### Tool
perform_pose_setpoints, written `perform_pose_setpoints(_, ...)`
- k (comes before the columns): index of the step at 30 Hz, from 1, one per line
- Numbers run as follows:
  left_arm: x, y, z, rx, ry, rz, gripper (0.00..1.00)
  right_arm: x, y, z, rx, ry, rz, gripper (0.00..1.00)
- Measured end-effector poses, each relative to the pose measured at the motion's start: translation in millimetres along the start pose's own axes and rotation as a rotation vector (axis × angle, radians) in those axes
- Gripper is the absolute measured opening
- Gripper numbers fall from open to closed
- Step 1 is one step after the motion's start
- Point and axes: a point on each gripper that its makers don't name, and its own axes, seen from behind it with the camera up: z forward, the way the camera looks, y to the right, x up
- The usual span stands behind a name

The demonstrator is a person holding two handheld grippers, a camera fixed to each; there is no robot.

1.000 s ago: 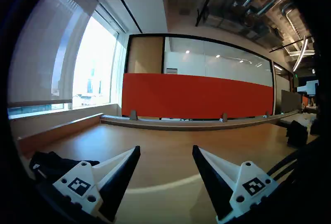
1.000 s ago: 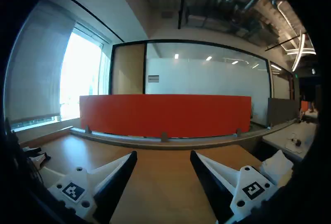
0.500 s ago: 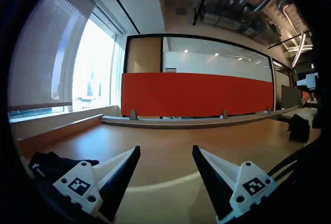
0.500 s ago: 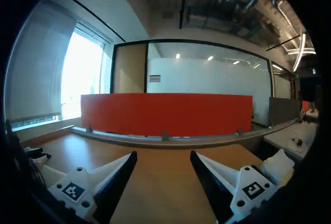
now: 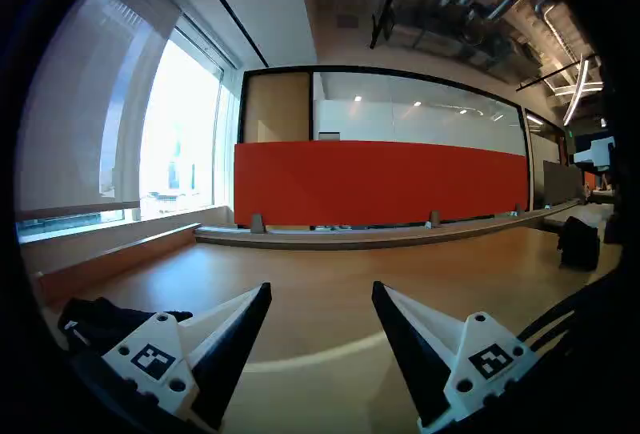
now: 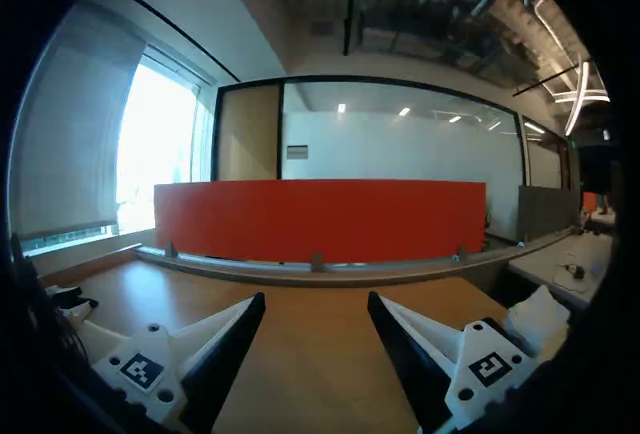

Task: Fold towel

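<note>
Holding the left gripper (image 5: pixel 320 314) wide open at 6 o'clock of the left gripper view, with nothing but bare wooden desk (image 5: pixel 320 274) in the gap. Likewise the right gripper (image 6: pixel 316 318) in the right gripper view: spread wide, gripping nothing.

Compared with a second ago, rolled level on the left: orange partition (image 5: pixel 380 183) now lying flat across the middle instead of slanting down toward 3 o'clock, and the black pouch-like object (image 5: pixel 578 243) at 3 o'clock shifted only slightly. Hardly moved on the right: same partition, same desk, same finger spread.

Judging from that, settling into a start pose; no reach begun, no fold made.

As for the towel: likeliest candidate a white crumpled bundle (image 6: pixel 540 318) at 4 o'clock of the right gripper view, just behind the right finger. Cloth or paper, cannot tell. Also a dark limp heap (image 5: pixel 100 318) at 8 o'clock of the left gripper view, partly hidden by the left finger; cannot tell what. Next, probably tilting both grippers down to find a fabric edge.
</note>
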Motion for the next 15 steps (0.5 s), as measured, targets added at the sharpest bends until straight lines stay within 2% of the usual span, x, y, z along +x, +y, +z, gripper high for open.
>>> perform_pose_setpoints(11,0.1,1.6,-0.3,0.0,0.0,0.005,0.94,-3.1,12.5,-0.1,-0.022,0.027,-0.02,1.0)
perform_pose_setpoints(15,-0.3,1.6,-0.4,0.0,0.0,0.005,0.94,-12.5,16.3,-0.9,-0.03,0.034,-0.036,1.0)
